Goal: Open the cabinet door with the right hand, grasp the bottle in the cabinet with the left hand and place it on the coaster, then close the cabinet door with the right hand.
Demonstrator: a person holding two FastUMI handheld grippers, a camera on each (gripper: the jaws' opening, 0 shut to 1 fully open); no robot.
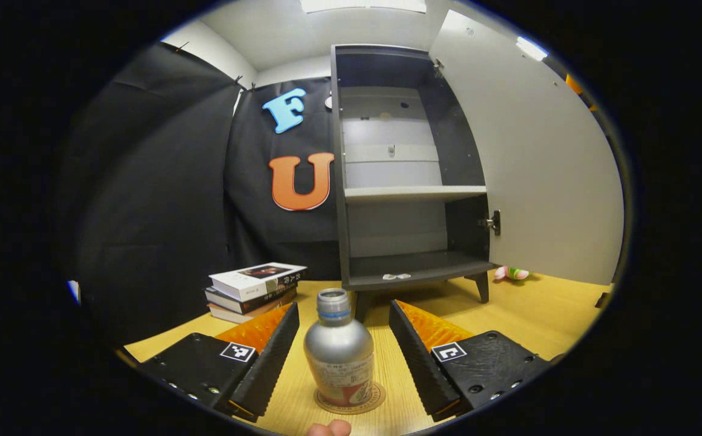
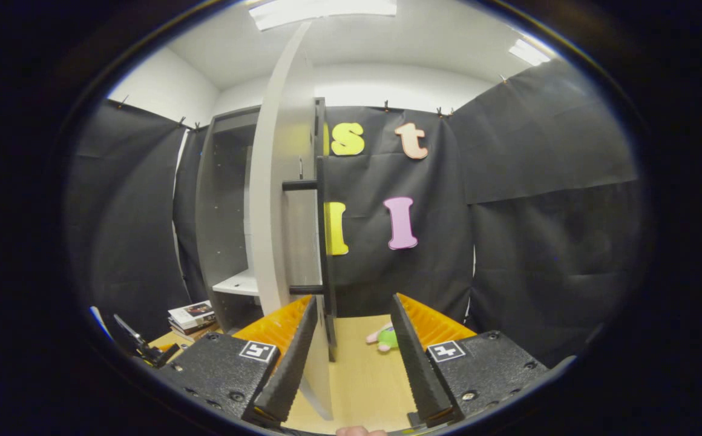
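The left gripper (image 1: 342, 357) is held low and level, its two fingers spread wide apart and pressing on nothing. The right gripper (image 2: 351, 357) is also level, fingers parted. A fingertip (image 1: 328, 429) of the holding hand peeks in below.

Black cloth walls (image 2: 544, 200), white ceiling with light panels (image 2: 321, 9), wooden tabletop (image 1: 544, 315).

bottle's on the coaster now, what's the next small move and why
Probably the right gripper should shift left to bring the door handle between its open fingers. The bottle stands on the coaster, the left gripper is open, and the cabinet door is wide open.
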